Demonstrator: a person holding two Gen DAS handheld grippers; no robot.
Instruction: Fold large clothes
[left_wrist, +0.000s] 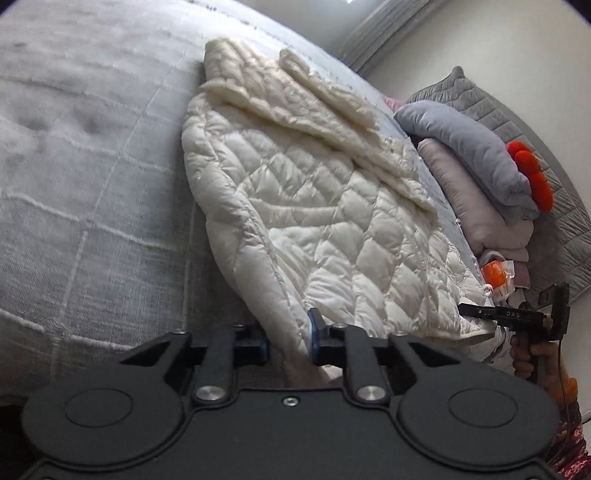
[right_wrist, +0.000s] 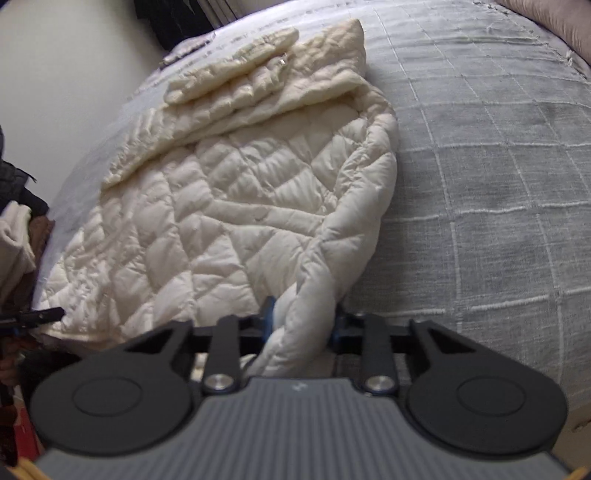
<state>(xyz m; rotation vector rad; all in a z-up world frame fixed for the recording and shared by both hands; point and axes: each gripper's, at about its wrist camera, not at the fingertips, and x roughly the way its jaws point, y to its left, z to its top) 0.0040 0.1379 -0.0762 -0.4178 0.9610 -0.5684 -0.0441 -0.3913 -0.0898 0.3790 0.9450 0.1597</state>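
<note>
On jacket (left_wrist: 317, 221) hem, both grippers clamped.

The jacket (left_wrist: 314, 206) lies on the bed (left_wrist: 92, 166), its sleeves folded over its far part. In the left wrist view a stack of folded blankets (left_wrist: 480, 173) sits to its right. The left tool (left_wrist: 288, 332) and the right tool (right_wrist: 301, 321) each grip the jacket's near edge.

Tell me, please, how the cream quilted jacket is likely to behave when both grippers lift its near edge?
The quilted jacket will probably drape and sag, since it already bunches between the left gripper fingers. Its puffy padding suggests it is light for its bulk. The shiny shell may slip in the right gripper.
</note>
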